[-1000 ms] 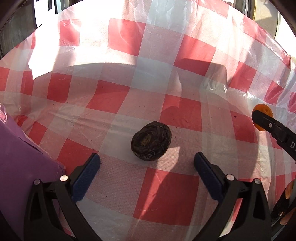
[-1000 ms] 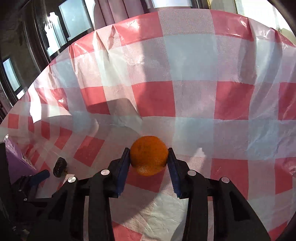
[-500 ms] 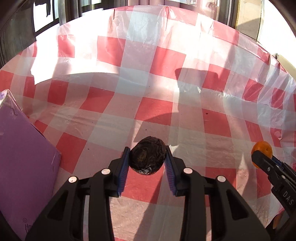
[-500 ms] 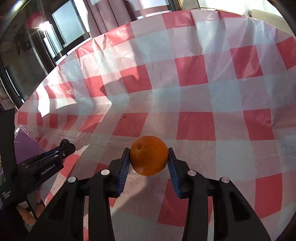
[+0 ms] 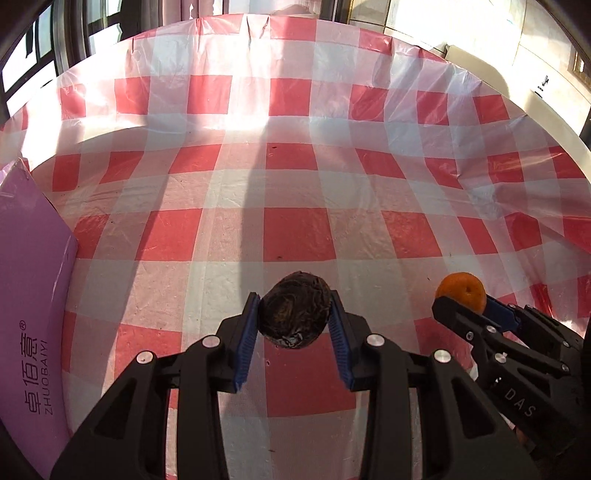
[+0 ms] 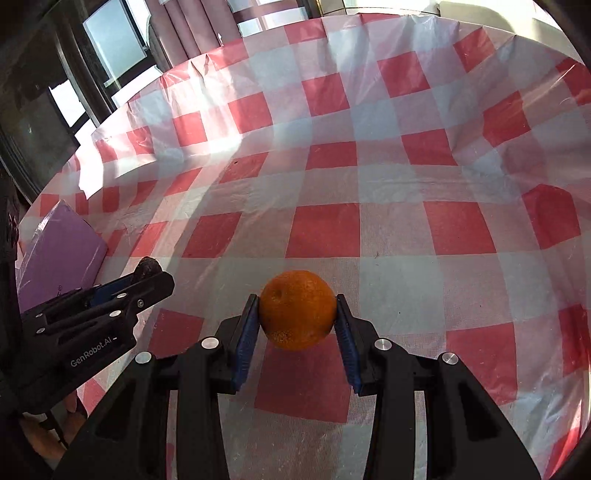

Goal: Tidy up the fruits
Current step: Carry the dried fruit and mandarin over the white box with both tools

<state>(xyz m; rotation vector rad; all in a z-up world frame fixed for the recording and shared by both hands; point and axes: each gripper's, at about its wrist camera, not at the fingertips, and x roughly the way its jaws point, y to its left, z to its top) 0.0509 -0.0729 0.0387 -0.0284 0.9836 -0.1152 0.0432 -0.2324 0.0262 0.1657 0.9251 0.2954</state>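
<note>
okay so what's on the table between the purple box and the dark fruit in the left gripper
Nothing: in the left wrist view only bare checkered tablecloth lies between the purple box and the dark fruit.

Left gripper point(image 5: 294, 323) fingers closed on dark fruit point(image 5: 294, 309), lifting it.

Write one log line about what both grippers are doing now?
left gripper: shut on dark wrinkled fruit | right gripper: shut on orange | purple box: on table's left

Red-and-white checked cloth point(image 5: 295, 229) covers the worktop — dark-framed windows point(image 6: 110, 48) and curtains point(image 6: 184, 33) upper left, sunlit.
</note>
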